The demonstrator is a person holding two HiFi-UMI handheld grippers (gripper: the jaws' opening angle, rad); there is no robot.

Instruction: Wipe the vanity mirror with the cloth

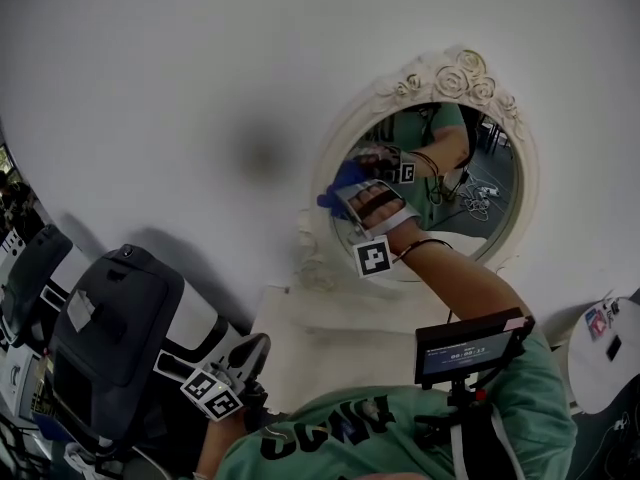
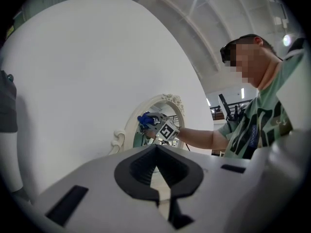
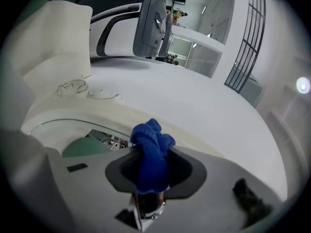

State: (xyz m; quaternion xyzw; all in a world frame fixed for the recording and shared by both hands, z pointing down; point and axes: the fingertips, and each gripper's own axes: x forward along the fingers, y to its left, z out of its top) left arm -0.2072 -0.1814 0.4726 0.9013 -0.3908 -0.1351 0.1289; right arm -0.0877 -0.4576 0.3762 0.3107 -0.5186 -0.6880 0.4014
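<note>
Holds a blue cloth (image 3: 149, 152) pinched in the shut jaws of the right gripper (image 1: 348, 200), wad poking past the tips, up at the left edge of the mirror (image 1: 480, 198) glass, just inside the ornate frame (image 1: 432, 70); cannot tell whether cloth meets glass. Carries the left gripper (image 2: 156, 154) low, near the worktop (image 1: 330, 343), jaws closed on nothing. Looks soft, light and yielding, likely to bunch and drag rather than slip, so best gripped deep at the middle with a free wad left for the glass. Calls for mild pressure: glass and moulded frame probably fragile, mirror seemingly hung or propped on the wall (image 1: 180, 78). Leaves open glass rightward and below for strokes; hemmed closely at left by the raised frame, worth sparing from the hard jaw tips.
</note>
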